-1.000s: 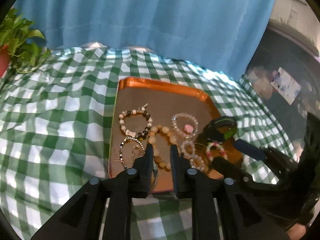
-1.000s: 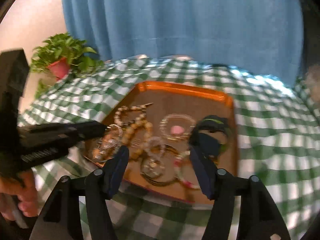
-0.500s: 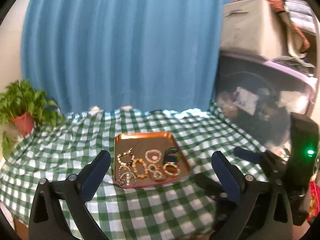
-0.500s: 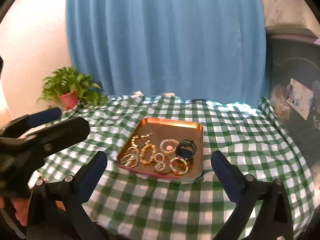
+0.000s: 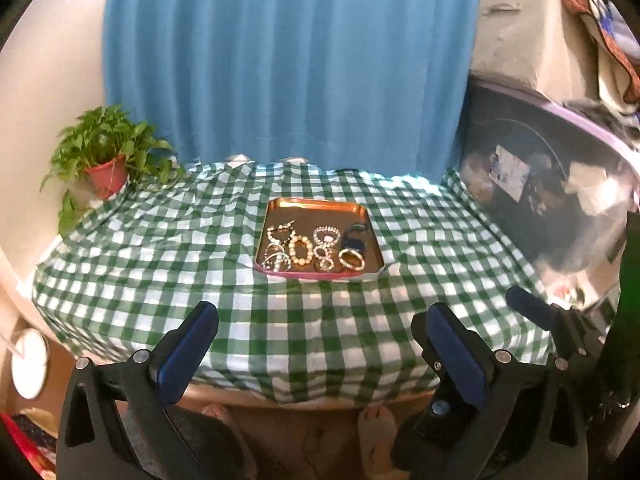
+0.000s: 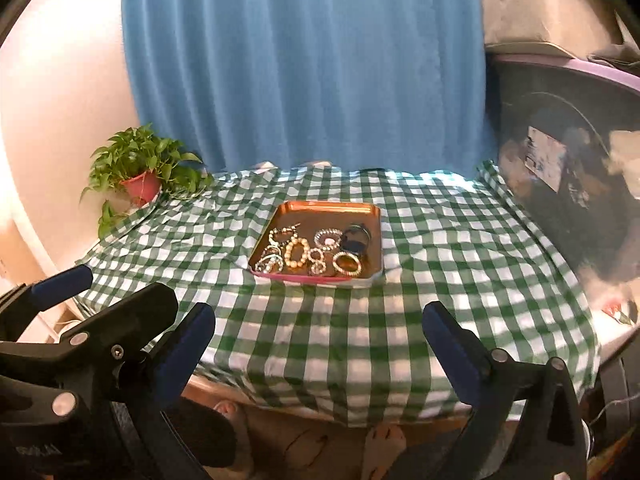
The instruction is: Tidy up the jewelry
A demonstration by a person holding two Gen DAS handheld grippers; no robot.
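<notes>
Your left gripper point(image 5: 320, 324) has both blue-padded black jaws spread wide with nothing between them, and your right gripper point(image 6: 318, 324) stands the same way, empty; both sets of jaws have just been opening. The shallow copper-coloured rectangular metal tray point(image 5: 316, 205) with the pink front lip lies ahead of and beyond both tools, well apart from the fingertips, centred between the left gripper's pads and slightly left of centre for the right gripper. Its long axis runs across your view, its short sides pointing away from you toward the blue pleated curtain point(image 5: 288, 60). The jewelry lies in the tray's near half: a pale round-bead bracelet point(image 5: 301, 250) in the middle, a silver-toned tangle of bangles point(image 5: 276, 262) at the near left corner, a dark blue-and-black band point(image 5: 354, 238) toward the right, and a brownish ring-shaped bracelet point(image 5: 352, 259) just in front of it. The tray rests on a green-and-white checked tablecloth point(image 5: 160, 248), with a potted green plant in a red pot point(image 5: 106, 160) far off to the left
</notes>
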